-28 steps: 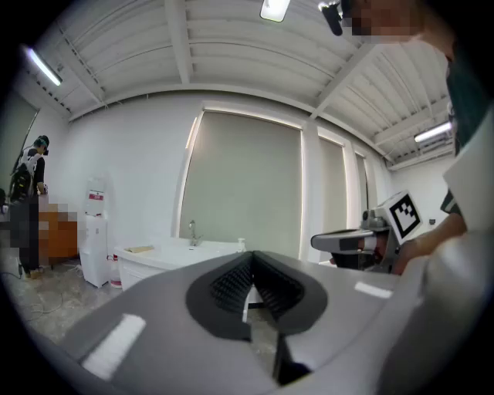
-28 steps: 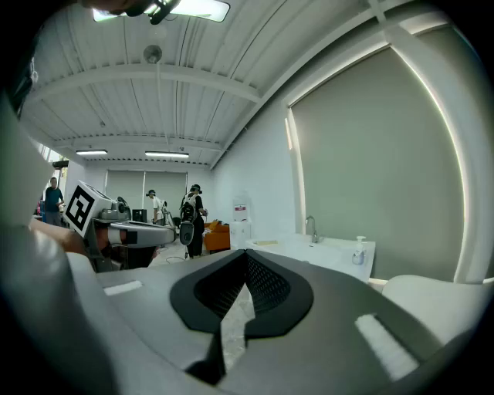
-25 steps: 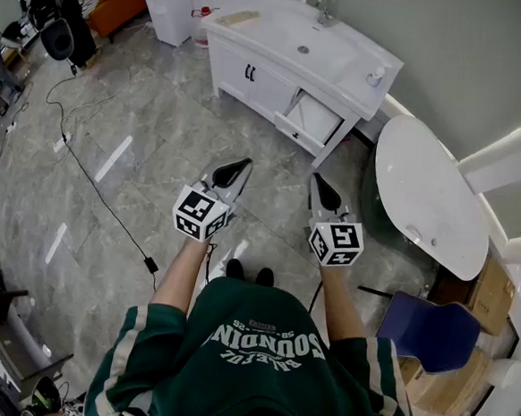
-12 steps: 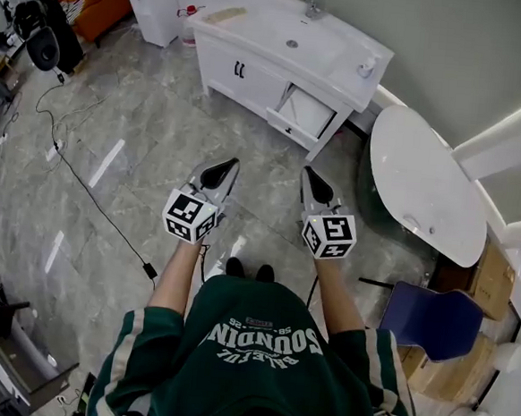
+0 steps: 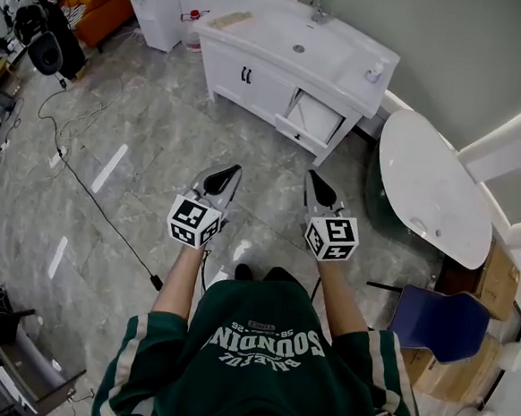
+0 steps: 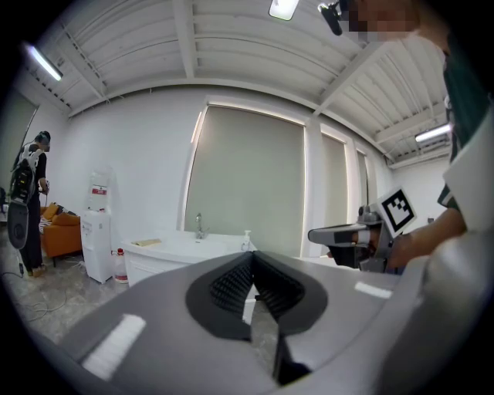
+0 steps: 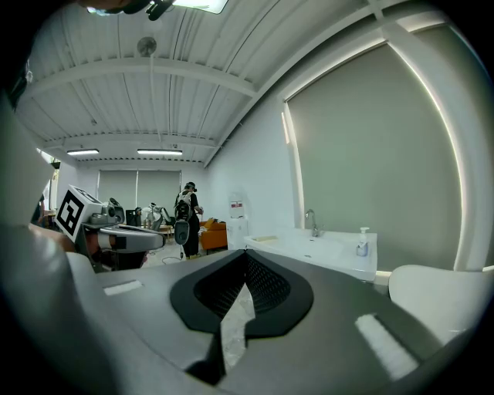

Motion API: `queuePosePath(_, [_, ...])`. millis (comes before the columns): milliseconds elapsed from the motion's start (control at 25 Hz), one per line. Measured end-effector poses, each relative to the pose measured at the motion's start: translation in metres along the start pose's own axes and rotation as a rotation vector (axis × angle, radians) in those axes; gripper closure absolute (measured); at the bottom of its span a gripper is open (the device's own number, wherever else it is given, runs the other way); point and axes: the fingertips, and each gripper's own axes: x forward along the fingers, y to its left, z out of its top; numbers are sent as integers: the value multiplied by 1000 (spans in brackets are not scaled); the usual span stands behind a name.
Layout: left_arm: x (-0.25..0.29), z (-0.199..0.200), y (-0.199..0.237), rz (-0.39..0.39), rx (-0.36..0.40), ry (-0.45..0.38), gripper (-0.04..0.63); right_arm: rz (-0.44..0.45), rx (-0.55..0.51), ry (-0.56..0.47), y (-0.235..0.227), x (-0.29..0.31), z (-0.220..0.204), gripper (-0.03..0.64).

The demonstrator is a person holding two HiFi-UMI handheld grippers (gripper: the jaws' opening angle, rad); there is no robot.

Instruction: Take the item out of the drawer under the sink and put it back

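Jaws of your left gripper [image 5: 234,168] and right gripper [image 5: 311,174] are both closed on nothing, mid-frame; drawer [image 5: 313,118] stands open under the sink [image 5: 279,32] at upper centre.

Grey marble floor [image 5: 159,132]; white round table [image 5: 424,189]; blue chair [image 5: 435,324]; orange sofa [image 5: 101,6].

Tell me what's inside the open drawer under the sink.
The drawer is pulled out. The part that shows is plain white, with no item I can make out. Its rear, under the countertop, is hidden.
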Motion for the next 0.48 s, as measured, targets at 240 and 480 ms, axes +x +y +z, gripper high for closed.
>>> queuePosePath(240, [-4,-6,24,9,-14,6,545,6,3,22,12,20,-7,615])
queuePosePath(480, [10,-8,49,16,-19,9,545,8,5,23,4,50,-6,615])
